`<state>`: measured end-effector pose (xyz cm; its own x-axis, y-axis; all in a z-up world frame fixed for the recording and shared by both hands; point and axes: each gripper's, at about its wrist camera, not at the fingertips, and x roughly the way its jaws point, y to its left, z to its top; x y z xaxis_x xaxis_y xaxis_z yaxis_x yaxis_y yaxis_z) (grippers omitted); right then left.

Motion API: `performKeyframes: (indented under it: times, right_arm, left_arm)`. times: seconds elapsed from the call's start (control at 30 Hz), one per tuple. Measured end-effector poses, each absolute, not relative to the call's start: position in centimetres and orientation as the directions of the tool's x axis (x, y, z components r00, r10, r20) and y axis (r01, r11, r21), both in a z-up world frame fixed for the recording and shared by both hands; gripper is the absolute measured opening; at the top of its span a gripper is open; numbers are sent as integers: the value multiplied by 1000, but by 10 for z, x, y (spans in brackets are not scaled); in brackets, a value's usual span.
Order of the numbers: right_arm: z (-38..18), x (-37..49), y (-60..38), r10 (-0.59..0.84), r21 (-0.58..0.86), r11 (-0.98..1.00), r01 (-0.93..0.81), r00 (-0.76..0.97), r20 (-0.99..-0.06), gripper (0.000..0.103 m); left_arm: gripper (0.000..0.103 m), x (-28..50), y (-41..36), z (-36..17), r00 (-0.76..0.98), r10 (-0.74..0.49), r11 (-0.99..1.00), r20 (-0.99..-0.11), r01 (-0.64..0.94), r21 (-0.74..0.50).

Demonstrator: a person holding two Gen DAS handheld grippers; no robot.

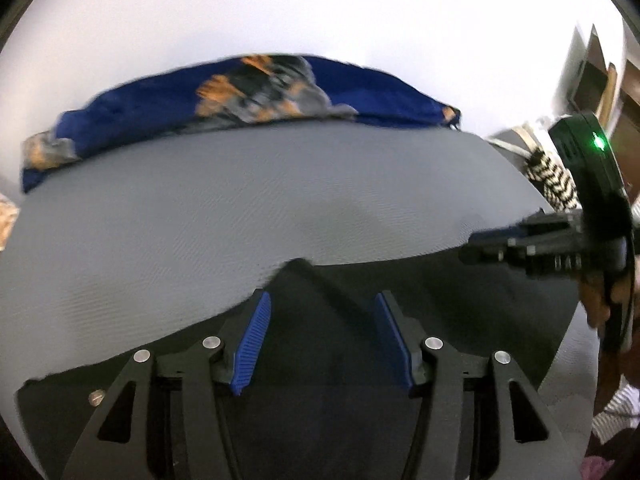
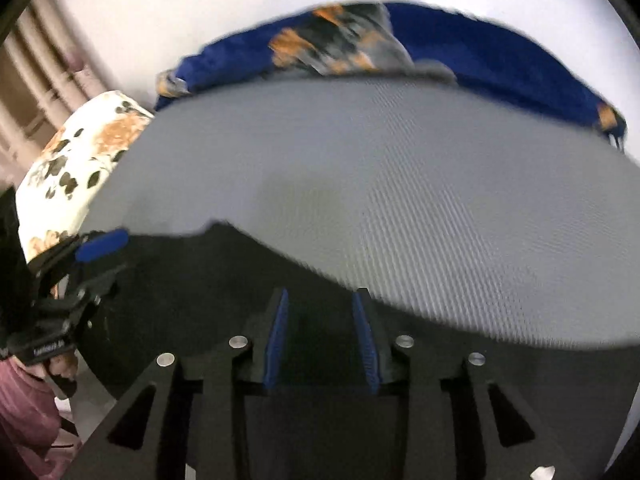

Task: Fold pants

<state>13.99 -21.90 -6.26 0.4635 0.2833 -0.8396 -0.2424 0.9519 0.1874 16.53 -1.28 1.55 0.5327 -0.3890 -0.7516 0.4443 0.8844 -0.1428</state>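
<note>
Black pants [image 1: 360,360] lie on a grey textured surface [image 1: 200,208], filling the near part of both views [image 2: 200,280]. My left gripper [image 1: 322,304] is open, its blue pads [image 1: 256,344] spread over the black cloth, nothing between them. My right gripper [image 2: 322,304] is open too, its pads [image 2: 278,340] apart above the pants. Each gripper shows from the side in the other's view: the right one [image 1: 500,244] at the pants' right edge, the left one [image 2: 100,244] at the left edge.
A blue cushion with an orange and grey print [image 1: 256,92] lies along the far edge of the grey surface [image 2: 360,40]. A white floral cushion [image 2: 80,168] sits at the left. A black-and-white zigzag cloth [image 1: 556,180] is at the right.
</note>
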Motion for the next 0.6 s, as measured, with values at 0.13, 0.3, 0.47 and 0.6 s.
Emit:
performKeyframes:
  times: [0.13,0.3,0.47,0.6]
  right_arm:
    - [-83,134,-232,262,179,960,-217,454,-852,32]
    - [-102,135,-259,161,98,983,-153,490,-856,27]
    - [-101,131,-301,126,100,992,-78,518,-846,23]
    - [-99,131,-319,162,157,986,-54,515,-842,25]
  left_arm:
    - [55,179,-34,-1,504,-369,881,-781,458,-120]
    - [55,185,-30,-31,468,-289,907,-835,414,-82]
    - [55,180,-12,-42,486,-263,921,-834,383,-68]
    - [55,183,-10,-41,483,-251,933,-839,352,-77]
